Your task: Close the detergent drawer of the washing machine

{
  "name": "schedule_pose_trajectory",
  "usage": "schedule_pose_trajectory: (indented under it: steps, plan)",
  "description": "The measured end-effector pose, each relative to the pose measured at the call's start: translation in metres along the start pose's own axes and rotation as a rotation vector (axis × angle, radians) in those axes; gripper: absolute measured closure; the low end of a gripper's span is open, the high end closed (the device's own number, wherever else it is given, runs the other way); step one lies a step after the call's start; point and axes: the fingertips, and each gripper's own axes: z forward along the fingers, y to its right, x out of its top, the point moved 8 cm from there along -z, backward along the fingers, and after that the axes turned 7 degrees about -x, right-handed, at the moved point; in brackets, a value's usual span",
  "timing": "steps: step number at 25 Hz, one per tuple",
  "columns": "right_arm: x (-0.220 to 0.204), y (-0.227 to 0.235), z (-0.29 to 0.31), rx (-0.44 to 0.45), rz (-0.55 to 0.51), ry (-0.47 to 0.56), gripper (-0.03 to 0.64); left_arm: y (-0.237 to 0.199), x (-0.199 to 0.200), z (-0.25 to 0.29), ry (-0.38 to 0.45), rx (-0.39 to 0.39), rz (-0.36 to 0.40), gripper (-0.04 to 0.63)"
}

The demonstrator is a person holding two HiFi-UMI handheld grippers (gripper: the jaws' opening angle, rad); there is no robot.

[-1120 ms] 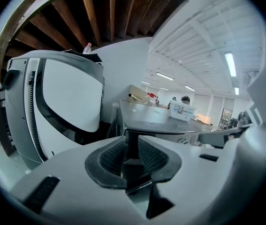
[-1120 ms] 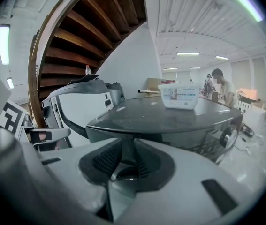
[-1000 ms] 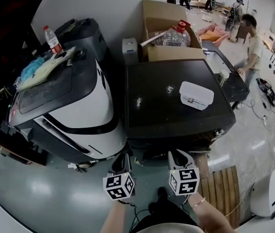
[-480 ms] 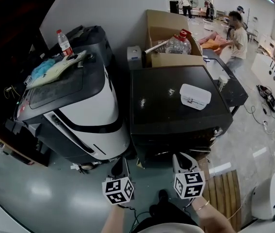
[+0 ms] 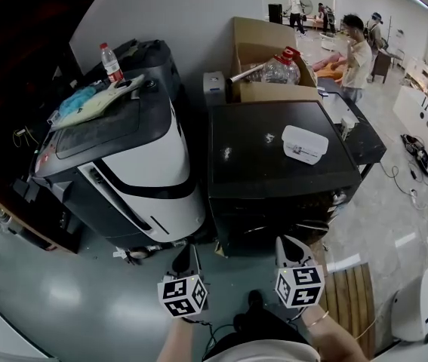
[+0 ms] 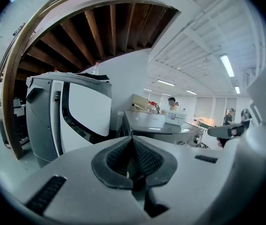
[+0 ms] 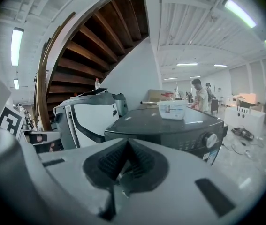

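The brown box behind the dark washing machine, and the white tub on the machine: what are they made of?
The brown box looks like cardboard: dull tan, flaps folded open. The white tub looks like plastic: smooth, rounded corners, slightly shiny. The top of the washing machine could be plastic or painted metal; its dark surface reflects light.

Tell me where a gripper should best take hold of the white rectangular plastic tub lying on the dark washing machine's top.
Probably across its shorter width, jaws on the two long walls just under the rim, coming from above. The white rectangular plastic tub sits flat on the dark washing machine's top with bare surface all around it, so both long sides are free.
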Motion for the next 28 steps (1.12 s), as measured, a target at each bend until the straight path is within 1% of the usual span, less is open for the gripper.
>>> schedule_pose_trajectory:
  steps: [5,10,19,28]
  plan:
    - [0.003,-0.001,-0.011,0.016,0.010,0.024,0.614,0.000,0.000,-0.013,0.010,0.009,-0.001,0.600]
    - [0.008,-0.003,-0.020,0.023,-0.008,0.036,0.615,0.002,0.001,-0.020,0.015,0.005,-0.008,0.600]
    - [0.009,0.002,-0.029,0.007,-0.009,0.037,0.615,0.007,0.000,-0.022,0.024,0.001,-0.017,0.600]
    - [0.010,0.002,-0.034,0.018,-0.015,0.044,0.615,0.013,0.000,-0.025,0.031,0.005,-0.012,0.600]
